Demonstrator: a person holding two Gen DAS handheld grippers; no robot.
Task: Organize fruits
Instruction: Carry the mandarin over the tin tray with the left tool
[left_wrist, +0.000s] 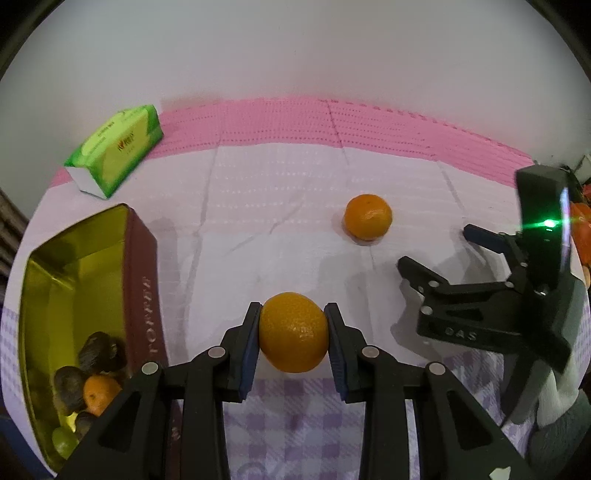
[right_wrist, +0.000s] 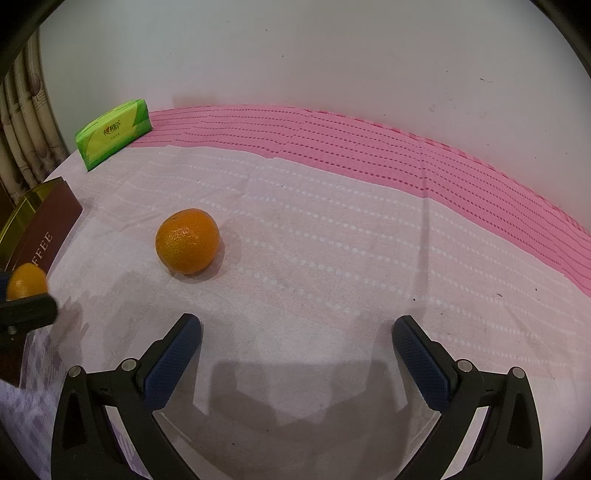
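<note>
1. The held orange (left_wrist: 293, 332) sits clamped between the pads of the left gripper (left_wrist: 293, 334), low over the cloth (left_wrist: 277, 206), just right of the tin (left_wrist: 74, 280).
2. The tin is open, gold inside and dark red outside. It already holds another orange, some dark fruits and a green one at its near end.
3. The step in hand looks like carrying the held orange to the tin: gripped, not yet over the rim.
4. The next move calls for a lift clear of the tin's wall, a shift left, then a release above the bare far part of the tin so the fruit does not drop on the pile.
5. A loose orange (right_wrist: 187, 240) lies on the cloth, well apart from the tin and ahead-left of the right gripper (right_wrist: 297, 328).
6. The right gripper's fingers are spread wide and hold nothing; it seems placed to take that orange next.
7. A green tissue pack (left_wrist: 116, 149) lies at the far edge, by the wall.
</note>
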